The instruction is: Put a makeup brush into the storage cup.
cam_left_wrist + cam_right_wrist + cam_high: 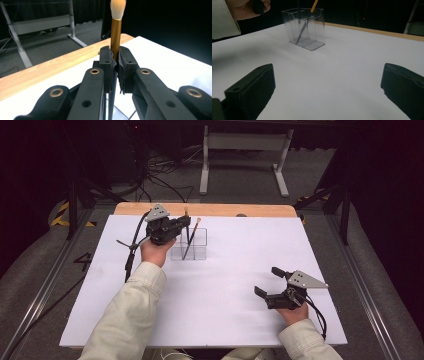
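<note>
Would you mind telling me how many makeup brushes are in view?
2. One gold-ferruled makeup brush is clamped upright in the left gripper above the clear plastic organiser. A second orange-tipped brush leans inside that organiser. The right gripper holds none.

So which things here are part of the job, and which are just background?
In the job:
- makeup brush, clamped in the left tongs
- second brush, leaning in the holder
- clear divided holder

Not in use:
- right tongs, open, nothing held
- metal frame legs and cables on the floor
</note>
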A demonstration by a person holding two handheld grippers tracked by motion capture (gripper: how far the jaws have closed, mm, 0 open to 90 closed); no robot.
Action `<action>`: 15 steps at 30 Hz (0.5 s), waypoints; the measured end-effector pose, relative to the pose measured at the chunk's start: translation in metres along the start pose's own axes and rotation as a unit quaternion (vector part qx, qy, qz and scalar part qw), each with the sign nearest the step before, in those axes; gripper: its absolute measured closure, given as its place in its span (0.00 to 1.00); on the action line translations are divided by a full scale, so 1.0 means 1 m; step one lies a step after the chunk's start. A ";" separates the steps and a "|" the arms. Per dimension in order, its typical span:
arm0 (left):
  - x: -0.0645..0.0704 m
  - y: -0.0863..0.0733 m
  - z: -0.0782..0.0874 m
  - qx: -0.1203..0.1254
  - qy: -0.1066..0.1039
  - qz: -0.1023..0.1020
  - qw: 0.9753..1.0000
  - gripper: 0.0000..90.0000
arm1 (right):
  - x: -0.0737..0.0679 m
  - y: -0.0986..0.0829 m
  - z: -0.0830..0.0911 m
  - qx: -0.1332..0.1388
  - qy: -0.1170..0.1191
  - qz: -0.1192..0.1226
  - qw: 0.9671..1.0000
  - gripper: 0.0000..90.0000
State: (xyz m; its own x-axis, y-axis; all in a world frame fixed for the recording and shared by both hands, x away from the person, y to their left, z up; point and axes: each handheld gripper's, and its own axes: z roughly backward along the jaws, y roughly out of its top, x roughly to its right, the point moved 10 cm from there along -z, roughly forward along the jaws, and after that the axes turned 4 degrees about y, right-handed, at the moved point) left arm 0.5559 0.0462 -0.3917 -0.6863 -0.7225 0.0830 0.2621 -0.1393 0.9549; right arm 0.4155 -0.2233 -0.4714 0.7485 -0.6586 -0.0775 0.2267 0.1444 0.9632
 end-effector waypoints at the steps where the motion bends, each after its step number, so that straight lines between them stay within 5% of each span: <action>1: -0.001 -0.002 0.000 -0.002 0.000 0.004 1.000 0.92 | 0.000 0.000 0.000 0.000 0.000 0.000 1.000 0.00; 15: 0.000 -0.010 -0.004 -0.013 -0.006 0.002 1.000 0.92 | 0.000 0.000 0.000 0.000 0.001 -0.001 1.000 0.00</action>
State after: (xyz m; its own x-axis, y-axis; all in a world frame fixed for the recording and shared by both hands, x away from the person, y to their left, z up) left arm 0.5557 0.0452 -0.4021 -0.6925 -0.7157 0.0905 0.2820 -0.1530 0.9471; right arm 0.4156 -0.2234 -0.4715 0.7492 -0.6575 -0.0801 0.2287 0.1433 0.9629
